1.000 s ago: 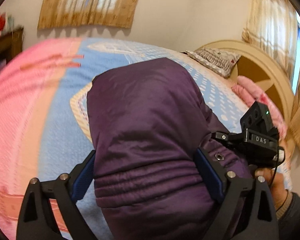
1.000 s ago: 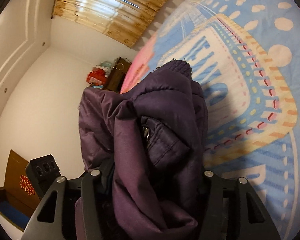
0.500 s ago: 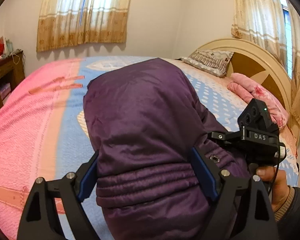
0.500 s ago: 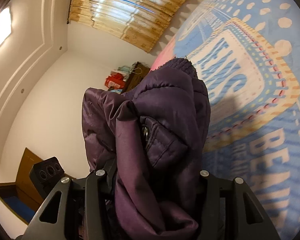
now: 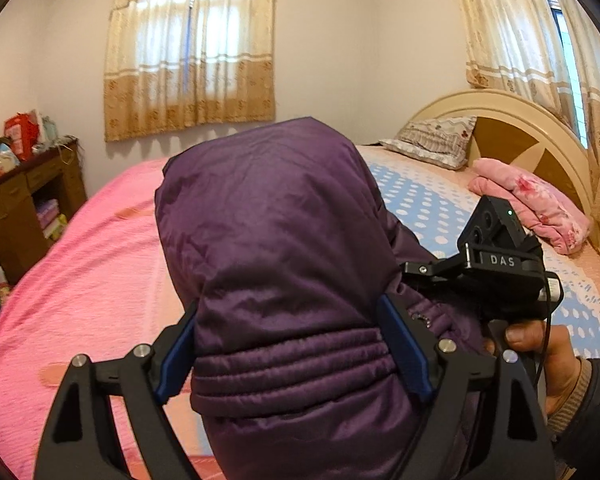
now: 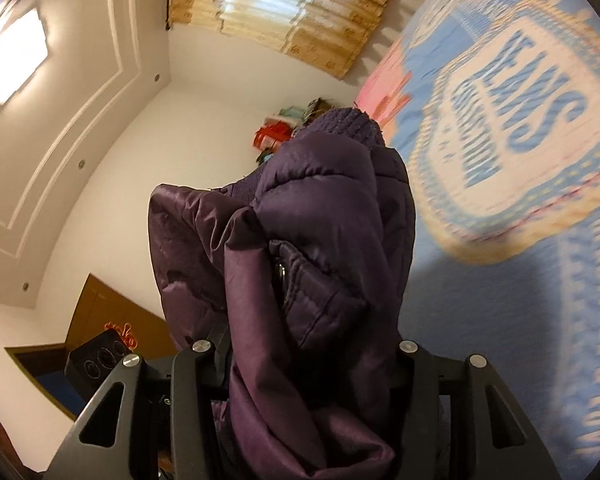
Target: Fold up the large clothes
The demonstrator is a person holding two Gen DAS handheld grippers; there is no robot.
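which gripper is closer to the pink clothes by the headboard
Right. In the left wrist view the right gripper sits between the purple jacket and the pink clothes; the left gripper, clamped on the jacket, is on the far side from them.

White walls (image 5: 340, 60). Two curtained windows (image 5: 192, 52), daylight behind the beige curtains (image 5: 512, 28). Bed (image 5: 80, 272) with pink and blue cover, arched headboard (image 5: 512, 128), pillow (image 5: 432, 140). Cluttered wooden shelf (image 5: 24, 204) at left wall. Lit ceiling panel (image 6: 12, 60). Brown door (image 6: 104, 320).
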